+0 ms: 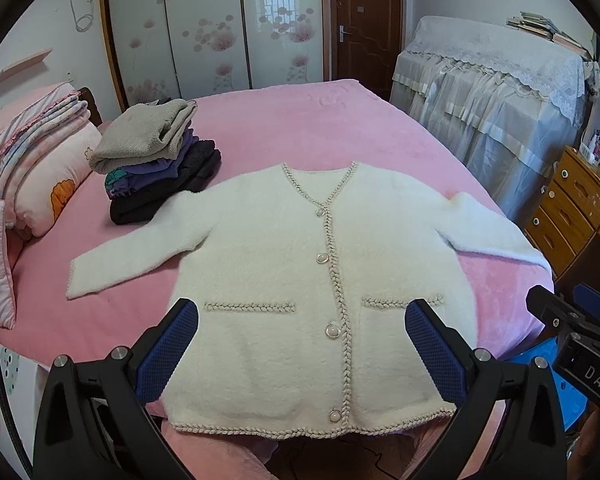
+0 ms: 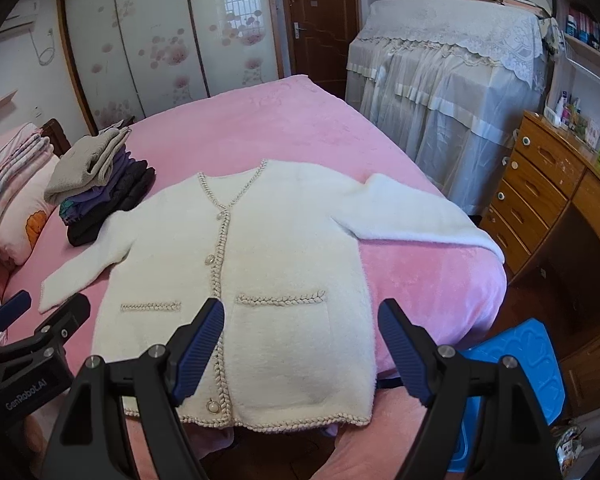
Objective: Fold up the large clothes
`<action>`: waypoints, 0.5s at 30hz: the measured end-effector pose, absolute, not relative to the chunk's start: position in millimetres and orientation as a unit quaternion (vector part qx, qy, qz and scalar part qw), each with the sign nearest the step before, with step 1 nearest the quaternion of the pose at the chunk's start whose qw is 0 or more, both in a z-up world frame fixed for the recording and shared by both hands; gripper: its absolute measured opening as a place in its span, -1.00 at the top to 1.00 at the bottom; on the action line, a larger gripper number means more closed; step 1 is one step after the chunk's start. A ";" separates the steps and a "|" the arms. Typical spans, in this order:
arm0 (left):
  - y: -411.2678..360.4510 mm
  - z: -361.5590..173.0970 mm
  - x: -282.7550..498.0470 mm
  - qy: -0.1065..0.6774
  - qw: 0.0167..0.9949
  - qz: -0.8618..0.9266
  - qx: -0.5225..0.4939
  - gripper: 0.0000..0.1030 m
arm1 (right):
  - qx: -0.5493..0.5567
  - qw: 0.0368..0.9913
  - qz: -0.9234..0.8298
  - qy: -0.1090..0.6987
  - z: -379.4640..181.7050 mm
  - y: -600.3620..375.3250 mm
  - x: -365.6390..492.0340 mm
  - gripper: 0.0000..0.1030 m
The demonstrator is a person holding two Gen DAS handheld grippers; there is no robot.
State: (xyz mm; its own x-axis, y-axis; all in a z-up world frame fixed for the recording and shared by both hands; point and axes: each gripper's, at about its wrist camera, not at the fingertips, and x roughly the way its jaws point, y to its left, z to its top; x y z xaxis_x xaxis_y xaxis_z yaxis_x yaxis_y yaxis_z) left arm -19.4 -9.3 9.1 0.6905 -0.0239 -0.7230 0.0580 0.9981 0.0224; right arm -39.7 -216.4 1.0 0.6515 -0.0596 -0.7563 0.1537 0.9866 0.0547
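A fluffy white cardigan with braided trim and pearl buttons lies flat and front up on the pink bed, both sleeves spread out to the sides. My left gripper hovers open above its lower hem, holding nothing. My right gripper is open too, above the cardigan's right pocket, and its fingers show at the right edge of the left wrist view. The left gripper appears at the left edge of the right wrist view.
A stack of folded clothes sits on the bed beside the left sleeve. Pillows and a folded quilt lie at the left. A wooden drawer unit, a lace-covered cabinet and a blue stool stand right of the bed.
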 end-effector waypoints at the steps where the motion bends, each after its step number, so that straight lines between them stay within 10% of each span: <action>1: -10.9 9.2 -17.8 0.394 0.918 -0.023 0.020 -0.99 | 0.053 0.907 -0.056 0.413 1.1 -216.3 -38.2 -0.55; 15: -35.0 6.6 6.2 0.402 0.915 -0.025 0.017 -0.99 | 0.050 0.904 -0.024 0.424 -6.8 -230.4 -19.9 -0.55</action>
State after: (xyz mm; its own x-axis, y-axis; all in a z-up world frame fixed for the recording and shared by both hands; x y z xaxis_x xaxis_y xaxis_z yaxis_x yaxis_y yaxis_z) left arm 6.2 -35.0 6.6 0.6749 -0.0317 -0.7373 0.0586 0.9982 0.0108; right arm -19.9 -230.4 -6.8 0.6392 -0.0002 -0.7690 0.0857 0.9938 0.0709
